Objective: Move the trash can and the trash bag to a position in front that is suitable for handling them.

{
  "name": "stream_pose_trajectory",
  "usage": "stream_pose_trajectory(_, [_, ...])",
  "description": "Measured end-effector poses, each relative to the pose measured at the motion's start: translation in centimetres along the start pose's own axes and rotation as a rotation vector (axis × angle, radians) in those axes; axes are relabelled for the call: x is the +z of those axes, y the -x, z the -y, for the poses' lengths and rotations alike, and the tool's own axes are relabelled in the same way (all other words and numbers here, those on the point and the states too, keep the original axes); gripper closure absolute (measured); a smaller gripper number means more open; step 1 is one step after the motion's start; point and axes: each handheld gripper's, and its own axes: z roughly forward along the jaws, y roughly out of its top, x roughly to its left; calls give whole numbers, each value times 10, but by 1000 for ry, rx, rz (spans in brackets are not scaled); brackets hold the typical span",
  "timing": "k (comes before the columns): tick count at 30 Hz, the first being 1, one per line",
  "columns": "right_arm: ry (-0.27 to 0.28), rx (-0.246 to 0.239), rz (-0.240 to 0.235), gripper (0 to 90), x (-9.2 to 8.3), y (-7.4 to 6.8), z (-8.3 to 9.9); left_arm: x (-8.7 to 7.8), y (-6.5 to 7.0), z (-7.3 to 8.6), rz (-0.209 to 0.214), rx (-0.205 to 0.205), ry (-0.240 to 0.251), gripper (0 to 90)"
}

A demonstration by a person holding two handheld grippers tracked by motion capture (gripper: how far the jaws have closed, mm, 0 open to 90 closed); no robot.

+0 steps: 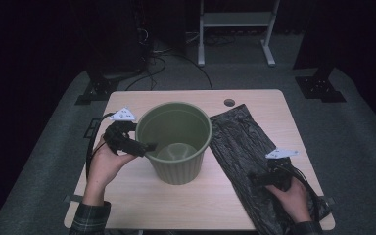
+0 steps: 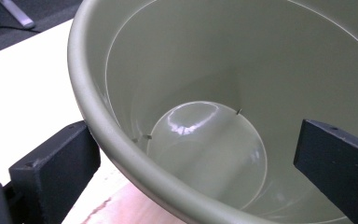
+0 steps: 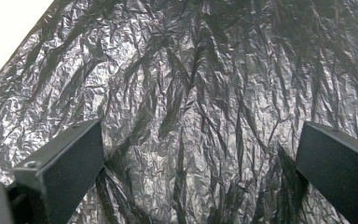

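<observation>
On the left side of the pale wooden counter [image 1: 127, 181], the left gripper [image 1: 147, 146] sits at the rim of the round green plastic bucket [image 1: 178, 169]. Its jaws are spread wide, one outside the wall and one inside, with the rim between them, and they do not squeeze it yet. In the left gripper view the bucket [image 2: 214, 93] is empty, and its floor is smooth and shiny. The bucket stands upright in the middle of the counter. It looks light, because it is thin plastic with nothing in it. The wall looks stiff, but the shiny skin may be slippery, so the thick rolled rim is the best place to pinch it. Just beside the bucket on its right lies the big black crinkly plastic bag [image 1: 240, 147], flat on the counter, and its left edge seems to touch the bucket. The bag looks very light, soft and floppy, and it will sag and fold when lifted. It is thin, so a hard tug could tear it. Farther right, the right gripper [image 1: 254, 180] rests over the near end of the bag. In the right gripper view its jaws are wide apart with the wrinkled bag [image 3: 191, 93] between them, holding nothing. A raised wrinkle or the edge of the bag would be a good spot to pinch
</observation>
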Motion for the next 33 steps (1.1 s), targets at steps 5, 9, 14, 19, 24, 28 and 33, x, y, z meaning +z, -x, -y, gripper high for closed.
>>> stream_pose_trajectory(5, [0, 1, 0, 4, 0, 0, 0, -2, 15, 5, 11, 5, 14, 0])
stream_pose_trajectory(9, [0, 2, 0, 3, 0, 0, 0, -2, 25, 7, 13, 20, 18, 0])
stream_pose_trajectory(14, [0, 2, 0, 4, 0, 0, 0, -2, 34, 8, 21, 34, 20, 0])
stream_pose_trajectory(19, [0, 1, 0, 3, 0, 0, 0, -3, 32, 8, 22, 29, 33, 0])
stream_pose_trajectory(24, [0, 2, 0, 4, 0, 0, 0, -9, 23, 0, 4, 17, 72, 0])
stream_pose_trajectory(28, [0, 2, 0, 4, 0, 0, 0, -21, 21, -6, -10, 11, 108, 0])
stream_pose_trajectory(33, [0, 3, 0, 3, 0, 0, 0, -42, 25, -8, -27, 10, 131, 0])
